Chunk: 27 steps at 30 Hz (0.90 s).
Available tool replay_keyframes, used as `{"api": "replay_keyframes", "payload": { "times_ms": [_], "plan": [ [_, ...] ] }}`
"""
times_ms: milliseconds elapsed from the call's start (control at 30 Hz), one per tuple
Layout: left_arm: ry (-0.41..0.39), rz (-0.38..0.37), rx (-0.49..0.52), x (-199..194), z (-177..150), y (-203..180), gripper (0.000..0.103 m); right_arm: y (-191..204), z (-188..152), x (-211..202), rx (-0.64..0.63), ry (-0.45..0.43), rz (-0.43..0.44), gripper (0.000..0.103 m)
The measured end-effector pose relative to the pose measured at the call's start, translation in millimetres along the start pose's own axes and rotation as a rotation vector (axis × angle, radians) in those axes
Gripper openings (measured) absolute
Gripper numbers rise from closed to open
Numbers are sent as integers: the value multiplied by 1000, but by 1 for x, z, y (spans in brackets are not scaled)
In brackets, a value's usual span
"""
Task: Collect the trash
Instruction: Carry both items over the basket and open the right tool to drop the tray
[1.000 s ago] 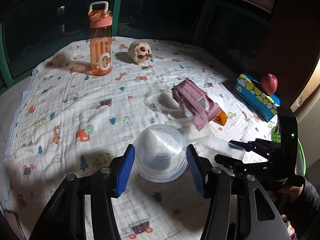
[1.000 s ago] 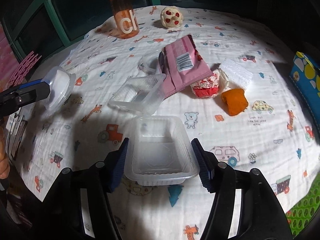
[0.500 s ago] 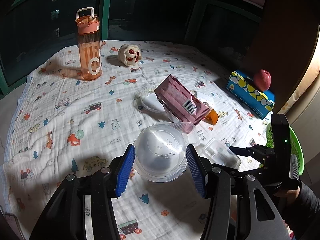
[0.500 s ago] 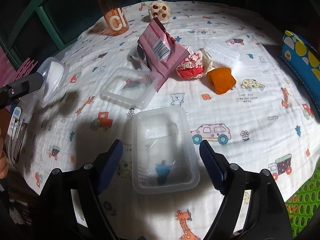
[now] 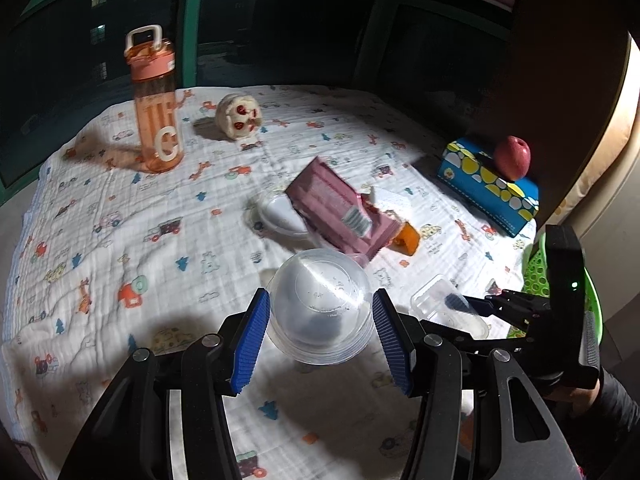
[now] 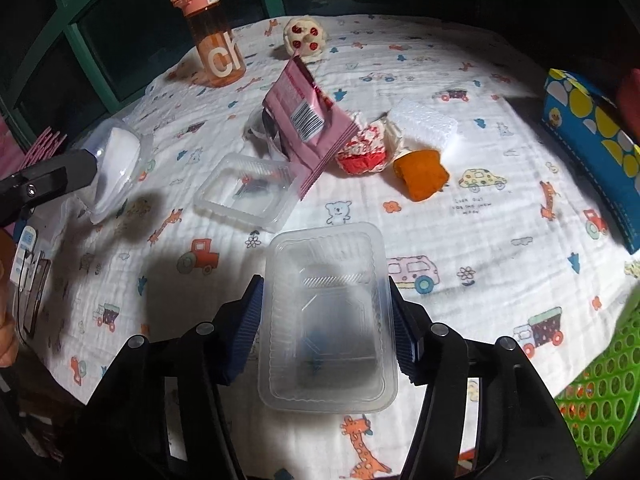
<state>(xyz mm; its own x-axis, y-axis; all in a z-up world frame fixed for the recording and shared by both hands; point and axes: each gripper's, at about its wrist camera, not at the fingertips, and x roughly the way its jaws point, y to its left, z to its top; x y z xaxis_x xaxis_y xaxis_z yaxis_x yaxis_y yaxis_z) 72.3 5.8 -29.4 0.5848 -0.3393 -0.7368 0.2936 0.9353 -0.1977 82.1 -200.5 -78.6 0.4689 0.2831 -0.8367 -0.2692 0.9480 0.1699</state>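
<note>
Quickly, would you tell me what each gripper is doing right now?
Left gripper: shut on the round clear bowl.
Right gripper: jaws closing, pads against the rectangular clear tray.

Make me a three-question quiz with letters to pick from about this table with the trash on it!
1. Where is the red apple?
A. on the blue box
B. beside the orange bottle
C. in the green basket

2. What colour is the crumpled snack bag?
A. yellow
B. pink
C. green

3. What sits between the fingers of the left gripper?
A. nothing
B. a spoon
C. a clear round bowl

Answers: 1 A, the apple rests on top of the box. 2 B, the bag with the barcode is pink. 3 C, the blue pads press both sides of the bowl.
</note>
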Motion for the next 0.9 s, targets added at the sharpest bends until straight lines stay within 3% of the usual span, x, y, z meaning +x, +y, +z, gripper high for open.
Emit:
{"api": "replay_keyframes", "payload": {
  "times_ms": [467, 900],
  "plan": [
    [25, -172, 166, 29, 29, -115, 52, -83, -28, -97, 183, -132, -156, 58],
    [38, -325, 311, 49, 47, -231, 52, -178, -77, -173, 379, -202, -347, 58]
  ]
}}
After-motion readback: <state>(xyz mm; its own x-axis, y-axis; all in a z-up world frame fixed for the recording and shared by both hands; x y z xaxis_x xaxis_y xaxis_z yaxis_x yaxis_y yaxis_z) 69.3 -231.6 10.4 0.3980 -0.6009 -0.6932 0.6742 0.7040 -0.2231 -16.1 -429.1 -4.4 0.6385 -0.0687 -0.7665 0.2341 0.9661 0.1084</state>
